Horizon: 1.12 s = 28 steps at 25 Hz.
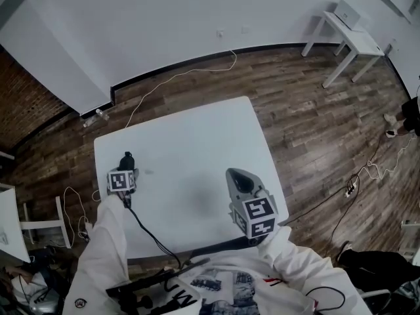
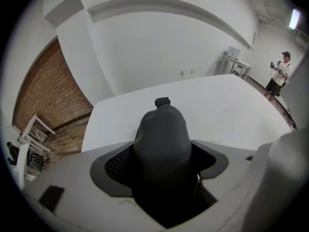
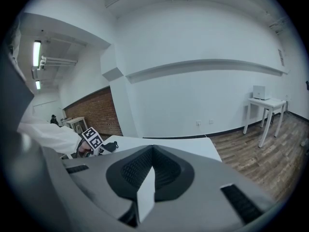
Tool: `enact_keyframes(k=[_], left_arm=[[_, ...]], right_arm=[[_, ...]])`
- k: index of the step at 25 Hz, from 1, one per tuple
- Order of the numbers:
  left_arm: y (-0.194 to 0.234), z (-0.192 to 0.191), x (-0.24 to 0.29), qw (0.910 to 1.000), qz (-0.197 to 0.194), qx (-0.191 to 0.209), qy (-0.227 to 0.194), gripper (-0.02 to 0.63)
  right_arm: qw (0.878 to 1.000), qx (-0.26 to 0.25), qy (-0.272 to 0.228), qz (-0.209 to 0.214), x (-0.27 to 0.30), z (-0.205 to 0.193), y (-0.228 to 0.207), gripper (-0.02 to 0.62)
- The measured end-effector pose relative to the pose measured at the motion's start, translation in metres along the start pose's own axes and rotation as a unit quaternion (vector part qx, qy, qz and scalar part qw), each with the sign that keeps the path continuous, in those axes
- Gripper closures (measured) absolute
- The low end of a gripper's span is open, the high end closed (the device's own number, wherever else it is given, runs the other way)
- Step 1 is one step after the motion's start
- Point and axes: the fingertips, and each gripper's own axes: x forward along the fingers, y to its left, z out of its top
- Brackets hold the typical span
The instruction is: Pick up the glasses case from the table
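The dark grey glasses case [image 1: 126,159] lies near the left edge of the white table [image 1: 197,130]. My left gripper [image 1: 124,170] points steeply down over it. In the left gripper view the rounded case [image 2: 161,139] fills the gap between the jaws of the left gripper [image 2: 163,170], with a pad against each side. My right gripper [image 1: 239,178] hovers over the table's front right part, shut with nothing in it; its pads meet in the right gripper view [image 3: 152,153]. That view also shows the case [image 3: 109,146] beside the left gripper's marker cube [image 3: 91,139].
A black cable [image 1: 147,231] trails from the left gripper across the table's front edge. A small white side table [image 1: 348,38] stands far right. Cords [image 1: 177,77] lie on the wood floor. A person [image 2: 279,76] stands far off at the right.
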Motion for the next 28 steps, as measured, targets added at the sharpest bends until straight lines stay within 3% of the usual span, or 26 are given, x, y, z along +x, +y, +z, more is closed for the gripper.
enact_keyframes(k=[4,9,17,21,28], left_arm=[[-0.008,0.027,-0.044,0.9979,0.0,-0.011,-0.064,0.229],[-0.042,0.064,-0.14,0.9899,-0.025,-0.019,-0.138,0.236],[-0.101,0.086,-0.276,0.9617,-0.023,-0.029,-0.271,0.238],[-0.111,0.078,-0.308,0.9509,-0.014,-0.06,-0.303,0.239],[-0.126,0.071,-0.328,0.9429,0.0,-0.062,-0.327,0.239]], right_arm=[[1.0,0.001,-0.003,0.011,0.0,0.003,0.007,0.589],[1.0,0.004,-0.01,0.024,-0.001,0.007,0.018,0.589],[0.998,0.0,-0.033,0.045,-0.004,0.021,0.033,0.589],[0.998,-0.005,-0.042,0.053,-0.009,0.029,0.04,0.589],[0.997,-0.01,-0.048,0.059,-0.022,0.031,0.044,0.589]])
